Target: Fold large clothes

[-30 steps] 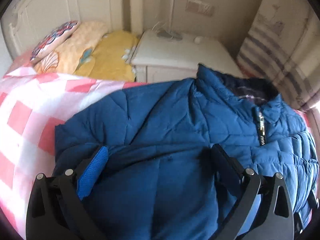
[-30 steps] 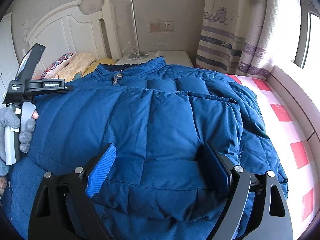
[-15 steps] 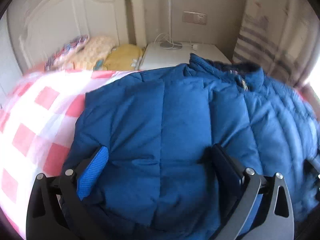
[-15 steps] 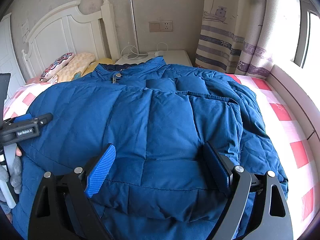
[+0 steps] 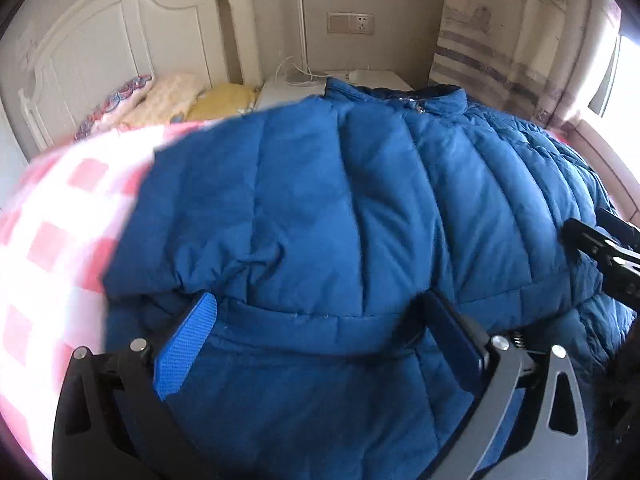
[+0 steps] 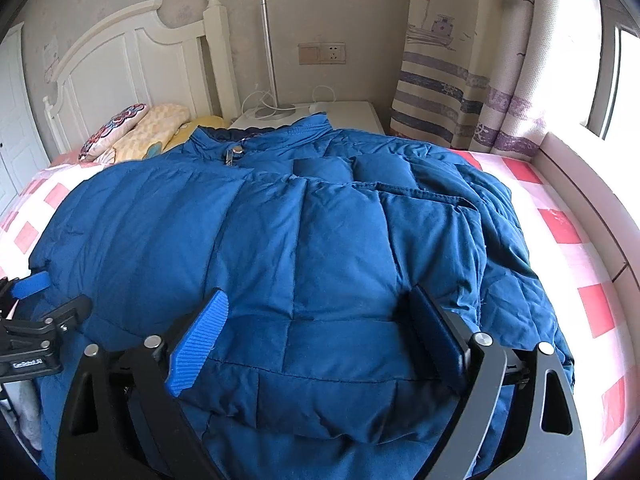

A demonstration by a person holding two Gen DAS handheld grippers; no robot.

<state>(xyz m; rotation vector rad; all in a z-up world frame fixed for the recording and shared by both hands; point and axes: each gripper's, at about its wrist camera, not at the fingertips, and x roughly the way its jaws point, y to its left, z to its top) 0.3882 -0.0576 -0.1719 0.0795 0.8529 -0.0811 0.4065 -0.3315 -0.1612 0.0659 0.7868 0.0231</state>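
Note:
A large blue puffer jacket [image 6: 320,220] lies spread on the bed, its collar and zip [image 6: 236,148] toward the headboard. One side panel is folded over its middle. My right gripper [image 6: 316,296] hovers over the near hem and its jaws are opening. Padded fabric lies between the fingers, but the pads do not press on it. My left gripper [image 5: 318,304] stands open over the jacket's [image 5: 340,200] left near part with nothing clamped. It also shows at the right wrist view's left edge, as the left gripper [image 6: 40,320].
The pink-and-white checked sheet [image 5: 60,240] shows on both sides of the jacket. Pillows [image 6: 132,128] lie against the white headboard [image 6: 132,56]. A nightstand [image 6: 344,112] with a lamp [image 6: 270,52] stands behind. A striped curtain [image 6: 460,80] and a window ledge [image 6: 592,184] are on the right.
My left gripper has swung from the jacket's far left side down toward the near hem, still open. The right gripper has stayed in place.

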